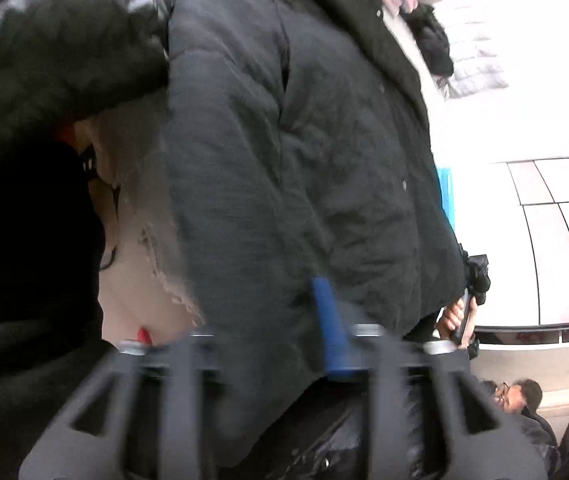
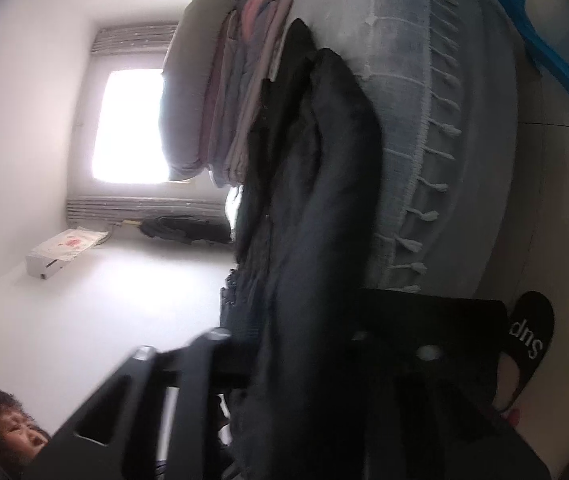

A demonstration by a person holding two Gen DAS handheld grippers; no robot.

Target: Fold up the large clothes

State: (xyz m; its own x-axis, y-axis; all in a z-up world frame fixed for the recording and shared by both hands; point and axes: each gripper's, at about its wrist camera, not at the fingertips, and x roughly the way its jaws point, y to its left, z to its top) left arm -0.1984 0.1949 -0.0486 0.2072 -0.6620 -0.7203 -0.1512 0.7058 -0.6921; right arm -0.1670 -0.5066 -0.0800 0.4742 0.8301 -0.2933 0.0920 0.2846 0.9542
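Note:
A large dark padded coat [image 1: 292,152] with snap buttons fills the left wrist view and hangs stretched. My left gripper [image 1: 268,344] is shut on the coat's edge; one blue finger [image 1: 330,320] shows against the cloth, the other is hidden behind it. In the right wrist view the same dark coat [image 2: 308,216] runs from the gripper over the edge of the bed. My right gripper [image 2: 304,364] is shut on the coat, its fingertips buried in the fabric. Both views are rotated and blurred.
A bed with a grey-blue fringed blanket [image 2: 416,128] carries a stack of folded clothes [image 2: 228,92]. A glossy black jacket [image 1: 56,52] lies at the upper left. A slippered foot [image 2: 528,340], a blue frame [image 2: 556,40], a window [image 2: 128,124] and another person [image 1: 518,396] are around.

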